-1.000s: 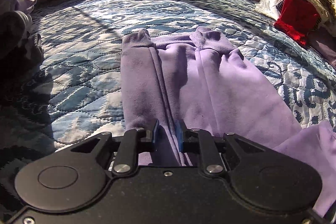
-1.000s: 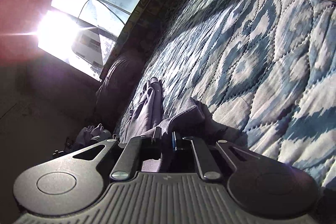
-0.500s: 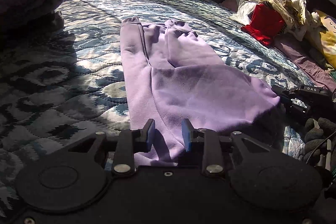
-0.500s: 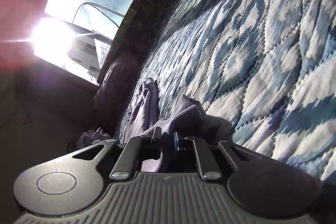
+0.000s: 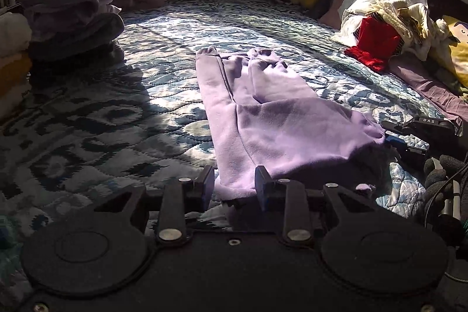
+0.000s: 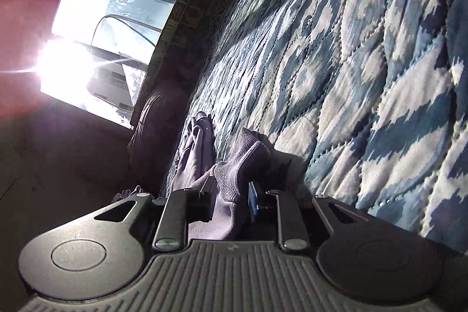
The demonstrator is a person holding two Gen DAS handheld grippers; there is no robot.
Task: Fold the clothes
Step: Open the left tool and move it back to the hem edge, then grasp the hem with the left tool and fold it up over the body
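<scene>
**Lavender trousers laid out long, both grippers at the near end**

The lavender trousers (image 5: 263, 119) lie stretched along the blue-and-white quilt (image 5: 117, 113), cuffs at the far end, waist end nearest the cameras. The left gripper (image 5: 234, 184) sits at the near left corner with its jaws well parted; the hem of the cloth lies in the gap between them, neither blue pad pressing it, so nothing is held on this side. Over on the right, the right gripper (image 6: 231, 195) is tipped on its side, low against the quilt. A ribbed band of the cloth stands between its fingers, which look slightly apart around it; whether the fabric is pinched or merely resting there cannot be told from this view.

Judging by the lie of things, the garment is already doubled lengthwise and the next fold is waist toward cuffs. To do it well, both grippers should bite the near corners through every layer, close firmly, then lift together and level so the edge travels straight. The far half should stay flat on the quilt, acting as the anchor. The risk is one side rising ahead of the other, skewing the fold, or a single layer being caught and the stack peeling apart. A pile of clothes with a red garment (image 5: 374, 46) sits well clear at the far right.
</scene>
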